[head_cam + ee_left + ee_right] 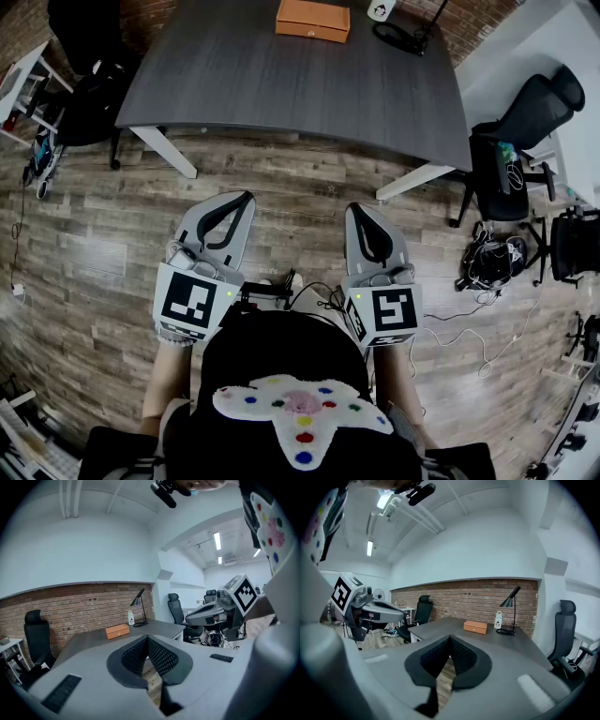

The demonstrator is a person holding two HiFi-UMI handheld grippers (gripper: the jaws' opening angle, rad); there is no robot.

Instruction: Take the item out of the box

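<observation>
An orange box (pixel 312 19) lies closed at the far edge of a dark grey table (pixel 281 89). It also shows as a small orange box (pixel 117 631) in the left gripper view and as an orange box (pixel 475 627) in the right gripper view, well beyond the jaws. My left gripper (pixel 244 200) and right gripper (pixel 357 210) hang side by side over the wooden floor, short of the table's near edge. Both are shut with nothing between the pads. The jaws of the left gripper (pixel 148 640) and right gripper (pixel 450 638) meet tip to tip.
A black desk lamp (pixel 403 36) and a small white bottle (pixel 378 9) stand right of the box. Black office chairs stand at the right (pixel 520 122) and the far left (pixel 84 56). Cables and bags (pixel 492 262) lie on the floor at right.
</observation>
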